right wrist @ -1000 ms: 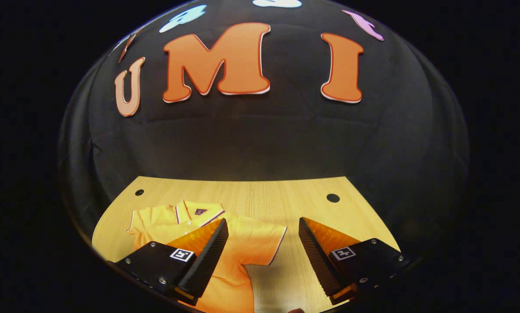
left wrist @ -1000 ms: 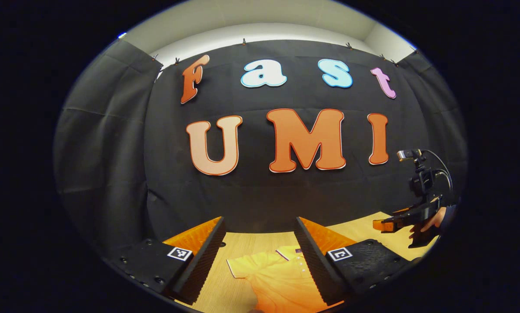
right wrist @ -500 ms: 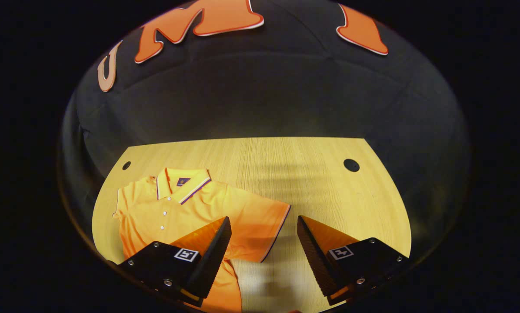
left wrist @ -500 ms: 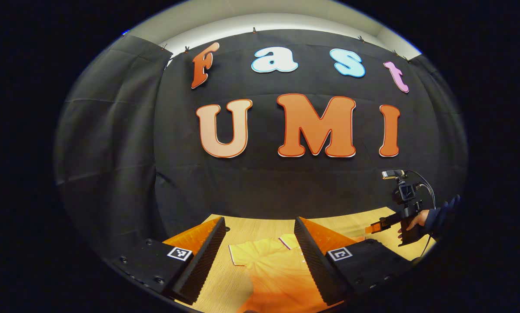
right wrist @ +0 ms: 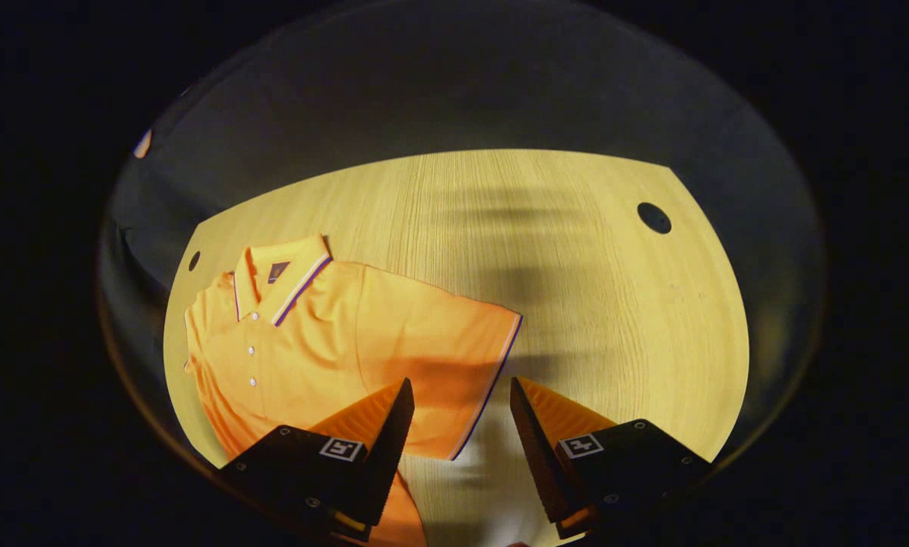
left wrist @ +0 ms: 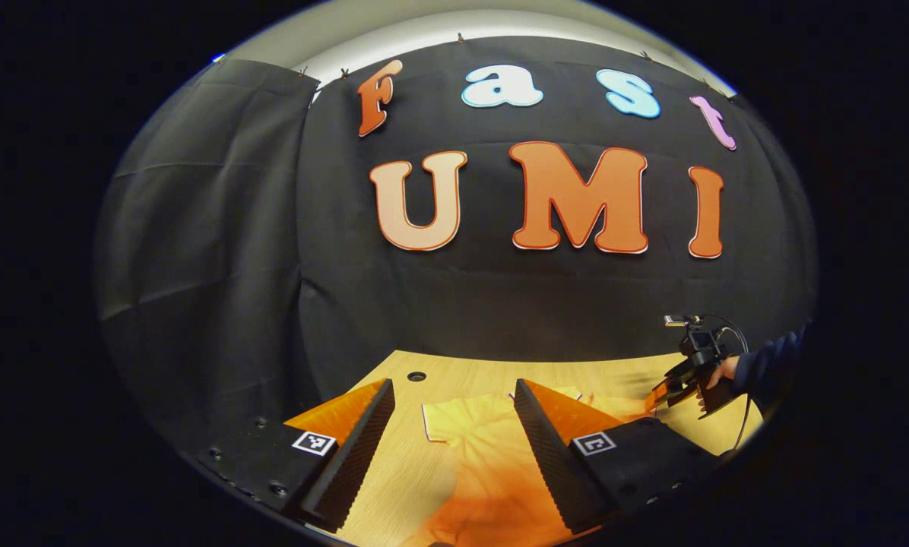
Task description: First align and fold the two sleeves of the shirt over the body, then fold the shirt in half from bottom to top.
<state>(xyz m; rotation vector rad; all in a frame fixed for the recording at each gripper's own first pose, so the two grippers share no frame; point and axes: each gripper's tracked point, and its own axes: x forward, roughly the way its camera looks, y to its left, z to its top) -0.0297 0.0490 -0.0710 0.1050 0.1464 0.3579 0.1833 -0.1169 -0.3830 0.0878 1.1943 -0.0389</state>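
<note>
An orange polo shirt [right wrist: 325,334] lies flat on the wooden table [right wrist: 576,304], collar toward the far wall. In the right gripper view its sleeve [right wrist: 454,357] spreads out to the side, and my right gripper [right wrist: 454,410] hangs open just above the sleeve's striped hem, with nothing between its fingers. In the left gripper view the shirt [left wrist: 477,441] shows between the fingers of my open left gripper [left wrist: 454,410], which is above the other sleeve [left wrist: 443,418]. The right gripper [left wrist: 679,384], held by a hand, shows farther off at the right.
The table has round holes near its far corners [right wrist: 654,218] [left wrist: 416,376]. Black cloth walls [left wrist: 219,251] close the booth at the back and the left. Bare wood lies to the right of the shirt in the right gripper view.
My right gripper has tilted down and moved closer over the sleeve, with its fingers a little nearer together. My left gripper has drifted so that more of the table and shirt shows.
</note>
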